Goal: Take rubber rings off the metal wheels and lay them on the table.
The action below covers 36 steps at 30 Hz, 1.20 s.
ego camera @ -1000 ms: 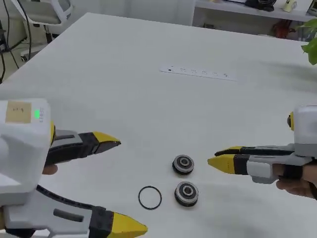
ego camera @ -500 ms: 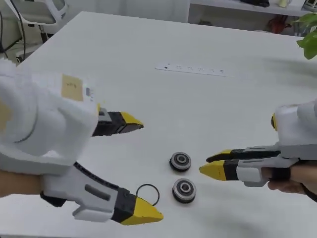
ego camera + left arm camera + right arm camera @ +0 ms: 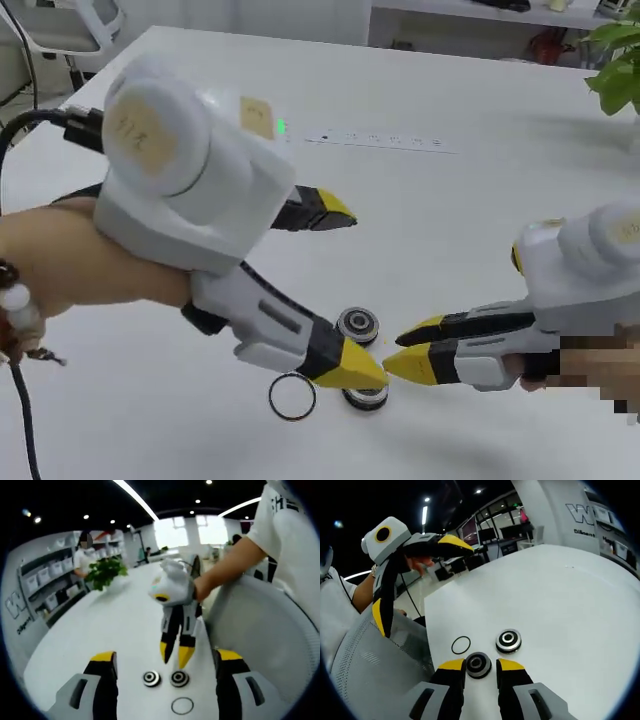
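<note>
While the right gripper (image 3: 397, 352) held its jaws a little apart just beside the nearer metal wheel (image 3: 478, 664), the left gripper (image 3: 352, 292) stood spread wide around both wheels. One rubber ring (image 3: 292, 397) lay loose on the table (image 3: 450, 230) near them. A slip looked likely: pinched off-centre, the nearer wheel could skid into the farther wheel (image 3: 357, 325) (they sat close together). In the head view the left gripper's lower tip hid part of the nearer wheel. Whether either wheel carried a ring was hard to tell.
</note>
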Tool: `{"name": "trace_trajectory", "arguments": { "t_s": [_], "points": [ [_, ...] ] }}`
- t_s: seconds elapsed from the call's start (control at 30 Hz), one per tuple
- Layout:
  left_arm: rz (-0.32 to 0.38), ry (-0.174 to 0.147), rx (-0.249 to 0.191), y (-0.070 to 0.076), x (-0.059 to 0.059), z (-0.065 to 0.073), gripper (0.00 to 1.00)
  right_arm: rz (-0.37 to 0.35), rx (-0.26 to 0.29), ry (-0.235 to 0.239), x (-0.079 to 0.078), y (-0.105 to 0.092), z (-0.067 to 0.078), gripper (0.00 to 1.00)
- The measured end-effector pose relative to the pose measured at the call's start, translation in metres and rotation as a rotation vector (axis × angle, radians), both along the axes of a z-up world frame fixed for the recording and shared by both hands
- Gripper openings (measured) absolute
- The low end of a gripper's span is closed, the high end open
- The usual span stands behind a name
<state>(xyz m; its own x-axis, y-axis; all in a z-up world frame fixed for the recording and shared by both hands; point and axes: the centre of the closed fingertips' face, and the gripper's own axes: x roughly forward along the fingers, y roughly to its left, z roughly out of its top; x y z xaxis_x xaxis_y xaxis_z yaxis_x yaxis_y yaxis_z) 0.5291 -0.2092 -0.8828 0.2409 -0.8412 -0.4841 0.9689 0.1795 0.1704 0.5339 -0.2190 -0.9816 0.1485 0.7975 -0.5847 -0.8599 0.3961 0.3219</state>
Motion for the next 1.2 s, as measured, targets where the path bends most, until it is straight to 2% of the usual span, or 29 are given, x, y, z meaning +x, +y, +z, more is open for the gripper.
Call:
{"name": "trace_trajectory", "arguments": {
  "t_s": [0.2, 0.27, 0.37, 0.53, 0.63, 0.7, 0.73, 0.83, 0.87, 0.93, 0.97, 1.0, 1.07, 1.1, 1.2],
  "points": [
    [0.037, -0.016, -0.072, -0.015, 0.018, -0.005, 0.79, 0.014, -0.013, -0.006, 0.001, -0.001, -0.003, 0.22],
    [0.052, -0.016, -0.085, -0.017, 0.021, -0.012, 0.78, 0.016, -0.015, -0.004, 0.0, -0.002, -0.003, 0.22],
    [0.044, -0.023, -0.089, -0.017, 0.018, -0.024, 0.73, 0.017, -0.02, -0.006, 0.001, -0.003, -0.005, 0.22],
    [0.057, 0.037, -0.119, -0.016, 0.016, -0.043, 0.68, 0.023, -0.035, 0.007, 0.0, -0.004, -0.012, 0.22],
    [0.099, 0.057, -0.138, -0.014, 0.017, -0.052, 0.61, 0.043, -0.05, 0.011, -0.004, -0.002, -0.016, 0.22],
    [0.09, 0.072, -0.148, -0.016, 0.013, -0.057, 0.58, 0.056, -0.062, 0.016, -0.006, -0.001, -0.02, 0.22],
    [0.091, 0.083, -0.147, -0.016, 0.012, -0.061, 0.55, 0.061, -0.066, 0.016, -0.007, -0.001, -0.021, 0.23],
    [0.071, 0.082, -0.107, -0.016, 0.007, -0.072, 0.52, 0.074, -0.08, 0.014, -0.009, -0.002, -0.024, 0.23],
    [0.071, 0.084, -0.106, -0.017, 0.007, -0.074, 0.51, 0.077, -0.083, 0.014, -0.009, -0.003, -0.024, 0.23],
    [0.073, 0.108, -0.112, -0.017, 0.004, -0.079, 0.48, 0.088, -0.098, 0.009, -0.011, -0.002, -0.027, 0.22],
    [0.078, 0.13, -0.12, -0.017, 0.004, -0.082, 0.47, 0.093, -0.109, 0.007, -0.012, -0.003, -0.03, 0.22],
    [0.083, 0.138, -0.117, -0.017, 0.005, -0.085, 0.46, 0.098, -0.114, 0.009, -0.013, -0.003, -0.031, 0.22],
    [0.096, 0.121, -0.096, -0.014, 0.009, -0.091, 0.45, 0.102, -0.113, 0.009, -0.014, -0.002, -0.031, 0.25],
    [0.101, 0.123, -0.09, -0.013, 0.01, -0.093, 0.43, 0.108, -0.117, 0.002, -0.015, -0.001, -0.031, 0.25],
    [0.111, 0.149, -0.087, -0.011, 0.009, -0.098, 0.37, 0.123, -0.127, -0.016, -0.015, -0.001, -0.033, 0.25]
  ]
}}
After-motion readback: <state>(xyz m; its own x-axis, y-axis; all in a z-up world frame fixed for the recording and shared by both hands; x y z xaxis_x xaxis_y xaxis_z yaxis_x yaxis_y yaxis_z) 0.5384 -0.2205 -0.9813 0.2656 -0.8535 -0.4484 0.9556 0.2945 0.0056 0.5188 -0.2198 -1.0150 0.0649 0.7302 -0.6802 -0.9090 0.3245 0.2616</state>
